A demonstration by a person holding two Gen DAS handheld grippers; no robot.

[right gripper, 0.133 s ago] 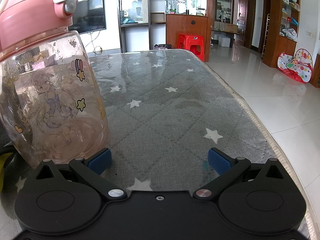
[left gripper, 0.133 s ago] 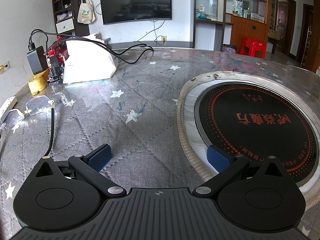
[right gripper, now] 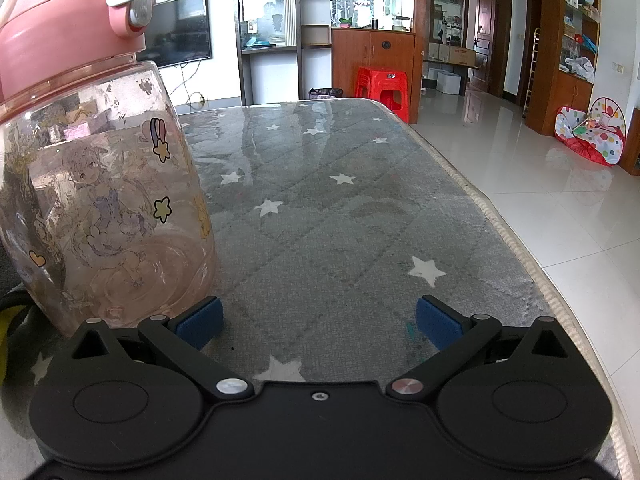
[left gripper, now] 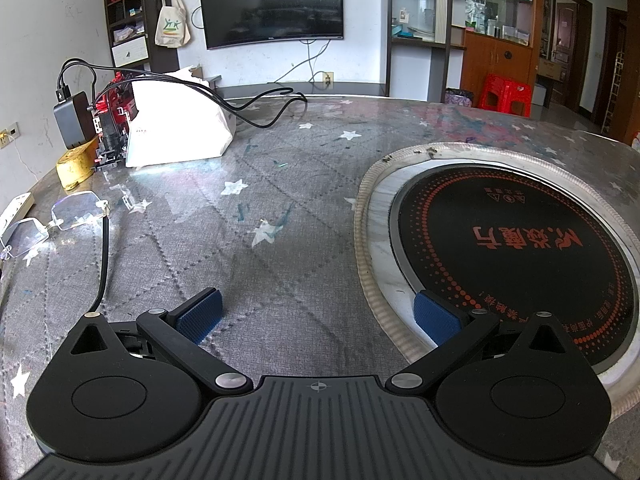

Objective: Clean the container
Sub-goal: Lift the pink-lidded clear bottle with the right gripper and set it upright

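Note:
A clear pink bottle point(right gripper: 104, 200) with cartoon stickers and a pink lid point(right gripper: 68, 36) stands upright on the grey star-patterned table cover, at the left of the right wrist view. My right gripper point(right gripper: 318, 320) is open and empty; the bottle stands just left of its left fingertip, outside the jaws. My left gripper point(left gripper: 316, 314) is open and empty, low over the table; its right fingertip sits over the rim of a round induction cooktop point(left gripper: 516, 256). The bottle does not show in the left wrist view.
Eyeglasses point(left gripper: 56, 220) lie at the left. A white paper bag point(left gripper: 176, 124), black cables point(left gripper: 256, 116), a charger point(left gripper: 74, 120) and a yellow object point(left gripper: 76, 166) stand at the back left. The table edge point(right gripper: 516, 236) runs along the right, above a tiled floor.

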